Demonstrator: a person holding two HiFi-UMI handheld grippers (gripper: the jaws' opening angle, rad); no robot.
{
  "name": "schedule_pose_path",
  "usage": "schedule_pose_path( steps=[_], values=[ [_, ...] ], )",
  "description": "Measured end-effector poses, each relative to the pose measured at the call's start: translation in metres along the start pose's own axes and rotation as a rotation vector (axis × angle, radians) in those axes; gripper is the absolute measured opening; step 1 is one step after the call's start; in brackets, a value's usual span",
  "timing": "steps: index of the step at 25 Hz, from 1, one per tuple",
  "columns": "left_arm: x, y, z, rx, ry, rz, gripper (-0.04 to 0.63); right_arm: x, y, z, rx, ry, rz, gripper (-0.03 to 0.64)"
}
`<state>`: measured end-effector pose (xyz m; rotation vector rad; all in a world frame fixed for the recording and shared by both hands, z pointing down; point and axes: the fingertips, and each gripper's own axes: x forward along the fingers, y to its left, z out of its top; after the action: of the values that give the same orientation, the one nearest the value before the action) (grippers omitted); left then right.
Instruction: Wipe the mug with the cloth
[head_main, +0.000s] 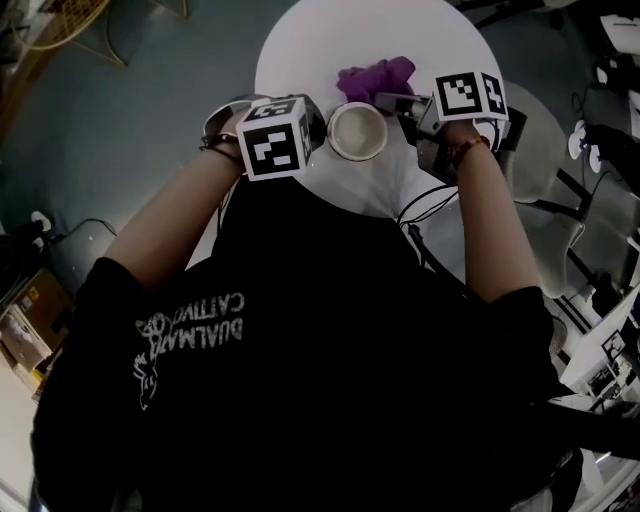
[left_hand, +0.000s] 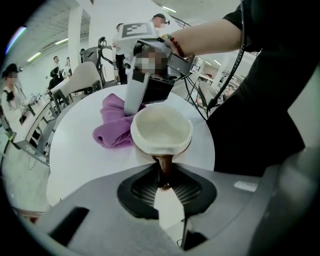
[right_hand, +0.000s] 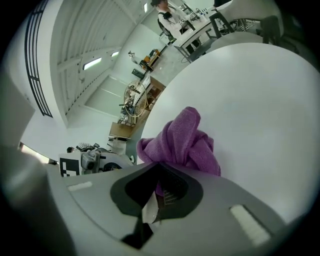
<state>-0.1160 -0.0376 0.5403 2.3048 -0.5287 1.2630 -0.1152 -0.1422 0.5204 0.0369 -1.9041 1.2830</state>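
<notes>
In the head view, cream mug (head_main: 357, 131) near the 6 o'clock edge of the round white tabletop (head_main: 300, 60), mouth up. At its 9 o'clock, left tongs (left_hand: 165, 184), narrowed onto the brown handle (left_hand: 164, 167) and gripping it. At the mug's 1 o'clock, bunched purple cloth (head_main: 375, 77) on the tabletop, just beside the rim. Coming in from 3 o'clock, right tongs (right_hand: 159, 192), pinched together on a fold of the cloth.

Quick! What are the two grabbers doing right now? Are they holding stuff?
Left hand-held gripper: closed on the handle of the mug.
Right hand-held gripper: closed on the purple cloth.
</notes>
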Motion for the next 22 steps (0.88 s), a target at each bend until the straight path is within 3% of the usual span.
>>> schedule_pose_path(
  steps=[7, 15, 22],
  values=[
    [0.003, -0.013, 0.007, -0.052, 0.025, 0.037, 0.057, -0.021, -0.016, -0.025, 0.055, -0.074, 0.020, 0.014],
    [0.000, -0.017, 0.006, -0.130, 0.062, 0.055, 0.054, -0.028, -0.022, -0.047, 0.075, -0.089, 0.039, 0.014],
    [0.008, -0.025, 0.006, -0.145, 0.098, 0.066, 0.054, -0.033, -0.027, -0.076, 0.096, -0.104, 0.091, 0.014]
  ],
)
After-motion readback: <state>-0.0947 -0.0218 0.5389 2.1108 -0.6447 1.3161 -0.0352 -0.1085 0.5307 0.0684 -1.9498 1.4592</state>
